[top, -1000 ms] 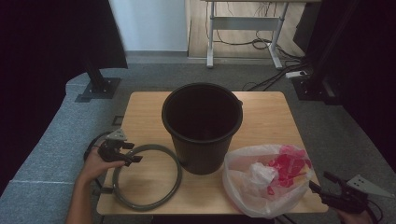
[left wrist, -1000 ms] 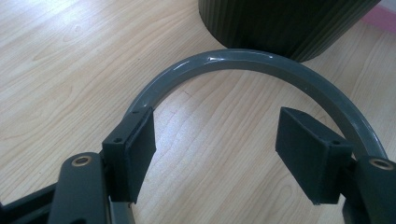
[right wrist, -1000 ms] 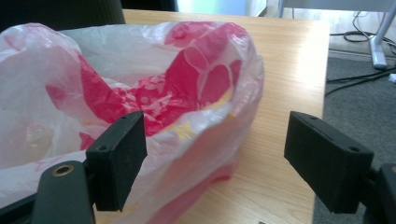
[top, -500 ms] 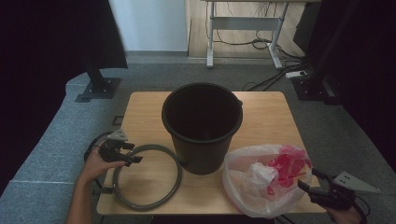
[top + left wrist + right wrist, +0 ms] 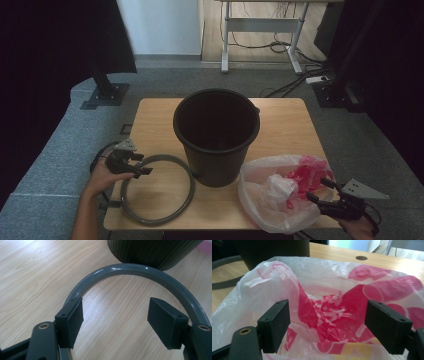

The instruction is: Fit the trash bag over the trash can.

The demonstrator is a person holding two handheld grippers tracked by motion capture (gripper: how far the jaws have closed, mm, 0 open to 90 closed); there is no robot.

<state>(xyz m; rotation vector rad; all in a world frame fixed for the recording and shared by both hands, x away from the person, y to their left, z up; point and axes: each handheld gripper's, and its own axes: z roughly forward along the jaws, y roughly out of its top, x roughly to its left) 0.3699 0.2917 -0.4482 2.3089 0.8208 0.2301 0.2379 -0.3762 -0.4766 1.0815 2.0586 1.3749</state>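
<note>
A: Where's the plastic bag (image 5: 280,197)?
B: Crumpled at the worktop (image 5: 280,112) near-right corner, just beside the black bucket (image 5: 216,134). Right gripper (image 5: 320,191) at its edge, jaws open, film between them, not pinched.
A: Left side?
B: Left gripper (image 5: 141,166) over the grey ring (image 5: 156,189), jaws open astride the ring's rim, no clamp.
A: Risks?
B: Judgement: thin film may slip or tear if only one layer is caught; a sideways pull could drag the bag off the edge or nudge the bucket
</note>
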